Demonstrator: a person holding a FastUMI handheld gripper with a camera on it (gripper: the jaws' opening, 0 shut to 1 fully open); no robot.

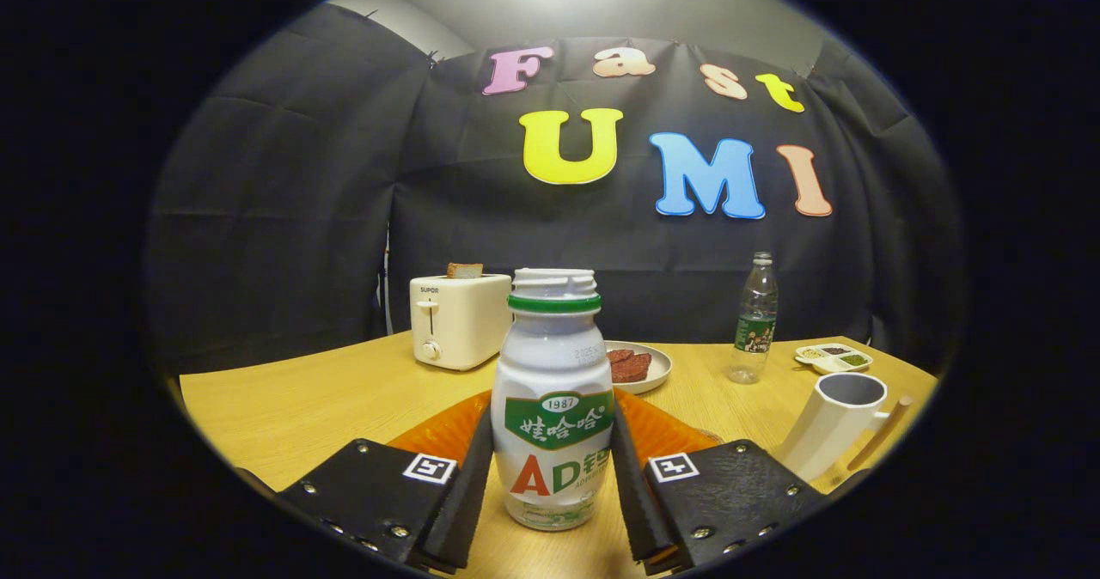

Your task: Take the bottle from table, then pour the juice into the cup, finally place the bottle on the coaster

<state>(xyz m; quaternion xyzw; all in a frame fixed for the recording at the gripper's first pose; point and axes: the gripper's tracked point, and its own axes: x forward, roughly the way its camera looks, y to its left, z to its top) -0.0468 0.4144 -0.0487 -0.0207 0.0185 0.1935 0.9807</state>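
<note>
Gripper (551,476) closed in around the bottle (553,399), one finger (468,484) hard against each flank at label height, both looking to press on it. Bottle upright between the fingers, cap off, open threaded neck above a green collar. Base seemingly down on the wooden table (284,407), though lifted or resting is hard to call. Fingertips cut off low down, so exact contact there unclear.

Just beyond the bottle, mostly hidden behind it and the finger mounts: orange coaster (434,433), ribbed, peeking out either side. Bottle looks nearer than the coaster, not on it.

Off to the right of the fingers, white cup (838,420) with a handle, leaning in the fisheye, its foot cut off behind the right mount. Thin wooden stick (881,435) beside it, lower end lost.

Farther out: plate (655,366) with dark brown slices, half masked by the bottle. Left of that, cream toaster (458,319), toast poking up. Right, clear plastic bottle (754,319), capped. Beyond the cup, small divided dish (832,357), contents too small to tell.
</note>
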